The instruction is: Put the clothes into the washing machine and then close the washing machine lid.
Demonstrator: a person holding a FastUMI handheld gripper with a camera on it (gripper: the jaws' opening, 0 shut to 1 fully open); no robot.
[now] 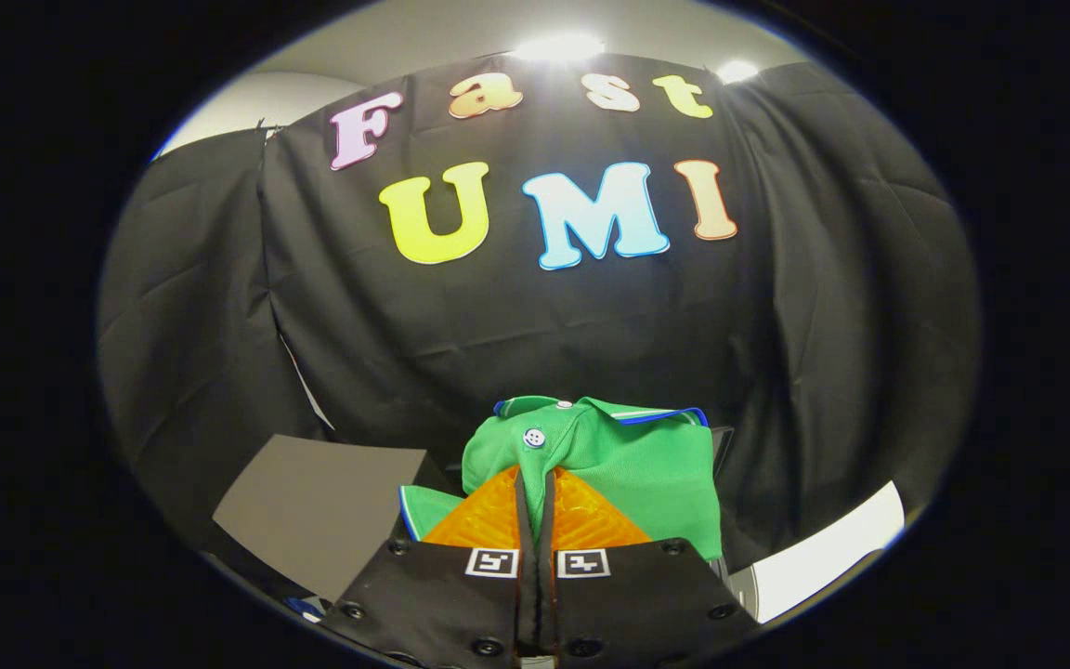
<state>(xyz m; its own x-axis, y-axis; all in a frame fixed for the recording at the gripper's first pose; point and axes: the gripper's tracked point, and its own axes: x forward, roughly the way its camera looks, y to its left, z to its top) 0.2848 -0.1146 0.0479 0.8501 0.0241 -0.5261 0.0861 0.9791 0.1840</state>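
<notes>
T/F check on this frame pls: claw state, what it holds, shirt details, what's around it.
1. The claw is shut on the green shirt. True.
2. The shirt is plain red. False: it is green with blue-and-white trim at the collar.
3. A white button shows near the collar. True.
4. The claw's fingers are spread wide apart. False: they sit close together, cloth pinched between them.
5. A grey panel lies beside the claw. True.
</notes>
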